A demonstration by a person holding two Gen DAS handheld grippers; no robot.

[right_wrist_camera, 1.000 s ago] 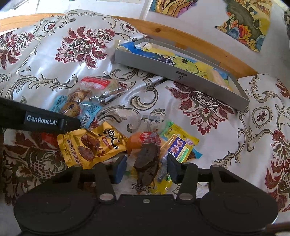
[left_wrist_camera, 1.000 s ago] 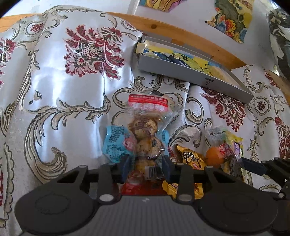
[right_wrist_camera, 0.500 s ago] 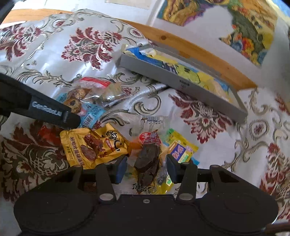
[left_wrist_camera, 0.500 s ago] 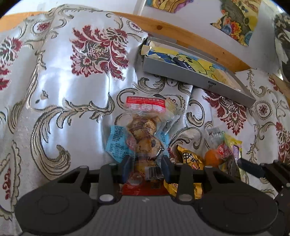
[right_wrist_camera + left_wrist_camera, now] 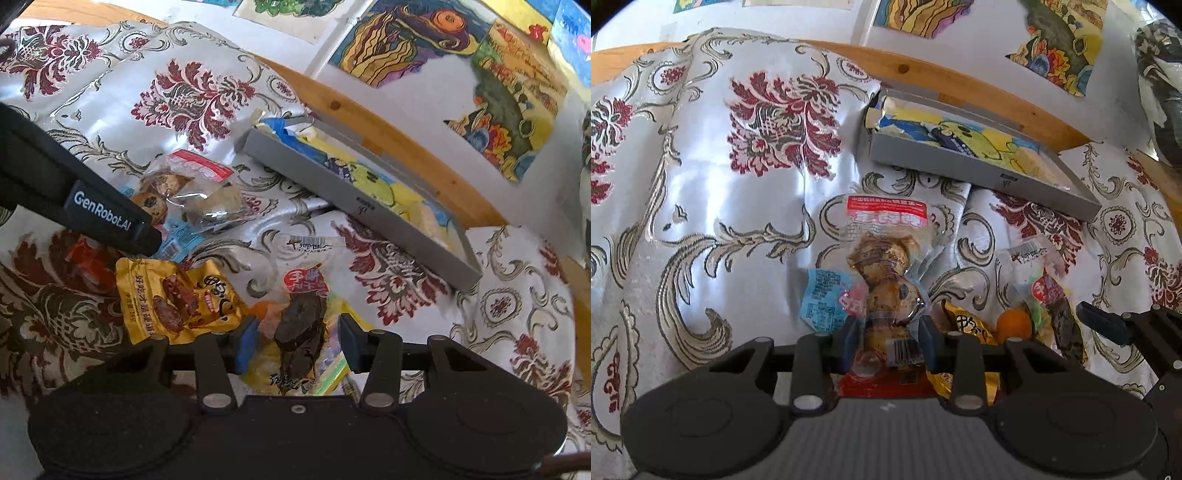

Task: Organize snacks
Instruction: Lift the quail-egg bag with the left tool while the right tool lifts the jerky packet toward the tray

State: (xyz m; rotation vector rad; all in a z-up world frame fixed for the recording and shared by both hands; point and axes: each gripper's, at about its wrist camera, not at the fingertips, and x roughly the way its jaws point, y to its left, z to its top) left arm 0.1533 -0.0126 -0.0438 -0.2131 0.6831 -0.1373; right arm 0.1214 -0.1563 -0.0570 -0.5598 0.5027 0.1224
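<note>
My left gripper (image 5: 886, 332) is shut on the lower end of a clear pack of brown speckled eggs (image 5: 886, 266) with a red label; the pack sticks forward over the cloth and shows as the egg pack (image 5: 177, 192) in the right wrist view. My right gripper (image 5: 295, 339) is shut on a clear pack holding a dark dried snack (image 5: 301, 321) under a red label. That dark snack pack (image 5: 1060, 317) is also visible beside the right gripper (image 5: 1104, 326). A grey shallow box (image 5: 979, 173) (image 5: 354, 206) with a yellow and blue lining lies behind.
On the flowered satin cloth (image 5: 701, 184) lie a yellow meat snack pack (image 5: 177, 295), a blue packet (image 5: 823, 299), an orange item (image 5: 1014, 321) and a yellow-green packet (image 5: 332, 373). A wooden edge (image 5: 960, 85) and a wall with paintings stand behind the box.
Both views have tilted up, so more wall shows. The egg pack and the dark snack pack kept their places between the fingers while the cloth pattern shifted beneath them.
</note>
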